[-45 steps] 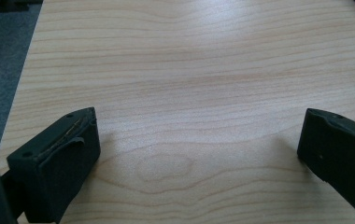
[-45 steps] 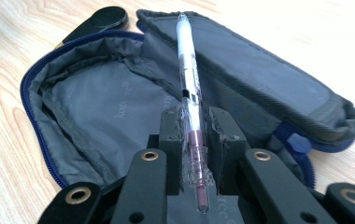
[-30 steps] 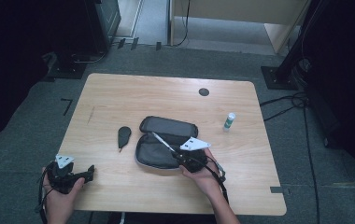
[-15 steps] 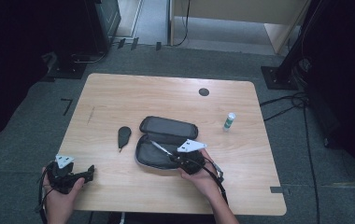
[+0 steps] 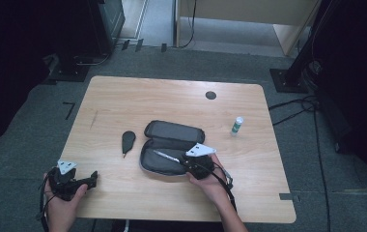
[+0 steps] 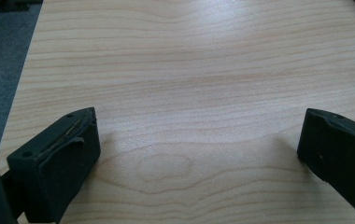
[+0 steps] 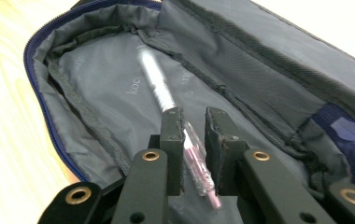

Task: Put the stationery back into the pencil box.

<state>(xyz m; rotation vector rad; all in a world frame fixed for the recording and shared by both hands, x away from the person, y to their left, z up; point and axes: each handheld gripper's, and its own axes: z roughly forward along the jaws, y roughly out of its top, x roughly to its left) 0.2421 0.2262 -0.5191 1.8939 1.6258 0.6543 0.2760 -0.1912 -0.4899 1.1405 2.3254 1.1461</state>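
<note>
High view, item by item.

1. Right gripper (image 5: 187, 163): over the near half of the open pencil case (image 5: 172, 131), a little right of the desk's (image 5: 148, 96) centre. Claw clenched on the pen (image 5: 166, 156). In the right gripper view the jaws (image 7: 194, 114) stand narrow. The pink rear of the pen (image 7: 159, 88) sits between the pads, and its pale barrel reaches out over the grey lining of the case (image 7: 269, 70).
2. Left gripper (image 5: 93, 178): at the near left corner of the desk, claw released. In the left gripper view the jaws (image 6: 196, 154) stand wide apart over bare wood.
3. Other stock: a black teardrop-shaped piece (image 5: 128, 141) just left of the case, a small green-capped tube (image 5: 237, 126) upright towards the right edge, and a dark round grommet (image 5: 210, 95) near the far edge.

Change since one second ago: the pen then slanted up across the case's fold towards the far half. Half a second ago it had swung lower, and it now lies low along the near half. Both hands sit where they sat.

Reading: the pen is being laid into the case. It looks close to resting on the lining, so the grip should be let go next.
</note>
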